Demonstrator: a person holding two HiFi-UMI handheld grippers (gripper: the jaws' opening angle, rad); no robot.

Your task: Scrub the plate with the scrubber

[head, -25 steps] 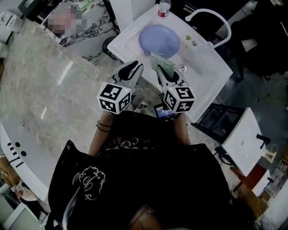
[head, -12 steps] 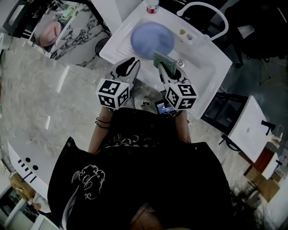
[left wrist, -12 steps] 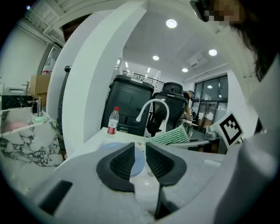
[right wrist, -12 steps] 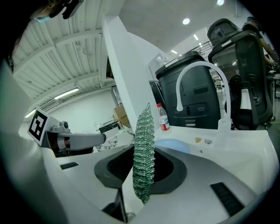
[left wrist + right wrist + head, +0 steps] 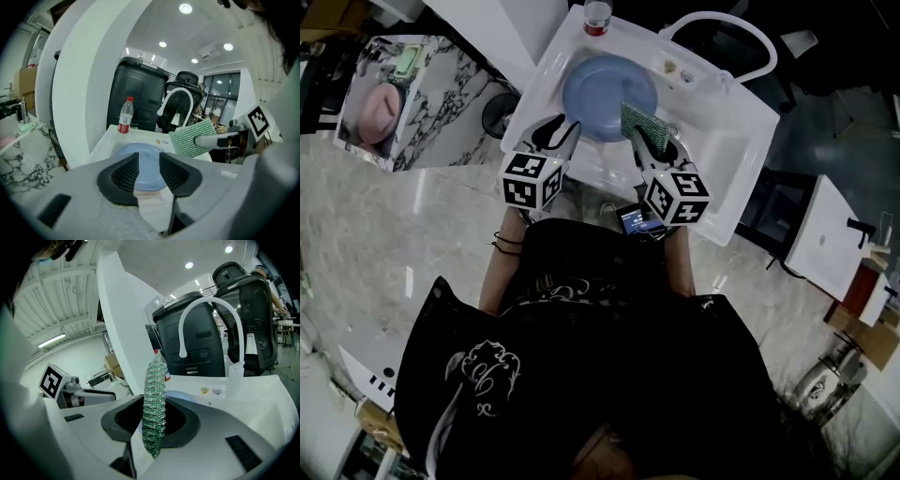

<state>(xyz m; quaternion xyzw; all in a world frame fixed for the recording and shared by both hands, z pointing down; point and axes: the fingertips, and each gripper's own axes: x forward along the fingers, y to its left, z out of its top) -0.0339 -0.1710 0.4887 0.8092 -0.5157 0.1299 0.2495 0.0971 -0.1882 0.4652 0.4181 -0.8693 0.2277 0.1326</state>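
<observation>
A round blue plate [image 5: 605, 89] lies in the white sink [image 5: 722, 141]. My right gripper [image 5: 639, 139] is shut on a green mesh scrubber [image 5: 639, 120], which stands upright between its jaws [image 5: 153, 408] over the plate's near right edge. Whether it touches the plate I cannot tell. My left gripper [image 5: 555, 133] hovers at the plate's near left edge. It is open with nothing between its fingers; the plate [image 5: 140, 159] shows through the gap. In the left gripper view the scrubber [image 5: 190, 138] appears to the right.
A white arched faucet [image 5: 722, 28] rises at the sink's far right. A plastic bottle with a red label [image 5: 597, 17] stands at the far rim. A marble-patterned counter [image 5: 412, 103] lies left, and a white cabinet [image 5: 830, 239] to the right.
Both grippers have advanced over the sink toward the plate. The scrubber now overlaps the plate's right edge, and the left gripper has reached its left edge.
</observation>
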